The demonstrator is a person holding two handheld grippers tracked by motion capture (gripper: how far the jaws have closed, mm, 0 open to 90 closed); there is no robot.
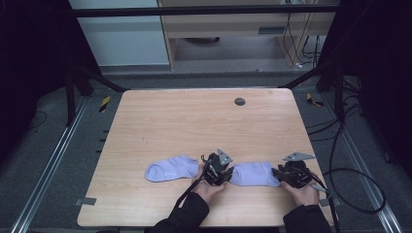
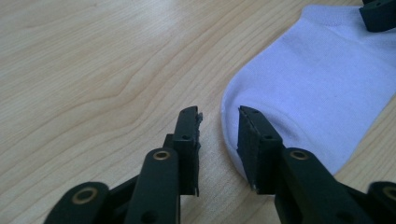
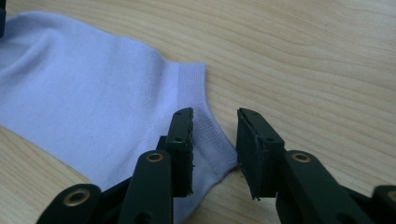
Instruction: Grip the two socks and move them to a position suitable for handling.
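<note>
Two lavender socks lie flat near the table's front edge. The left sock (image 1: 170, 168) lies untouched by either gripper. The right sock (image 1: 255, 174) stretches between the two grippers. My left gripper (image 1: 227, 174) is at its rounded toe end. In the left gripper view the gripper (image 2: 219, 126) is open, with the toe edge of the sock (image 2: 317, 79) in the gap and under the right jaw. My right gripper (image 1: 280, 175) is at the ribbed cuff end. In the right gripper view it (image 3: 215, 123) stands open around a corner of the sock's cuff (image 3: 201, 107).
The wooden table (image 1: 194, 121) has a small dark round cap (image 1: 239, 101) near its far edge. Black cables (image 1: 350, 189) trail off the right side of the table. Dark frame posts stand at the back corners.
</note>
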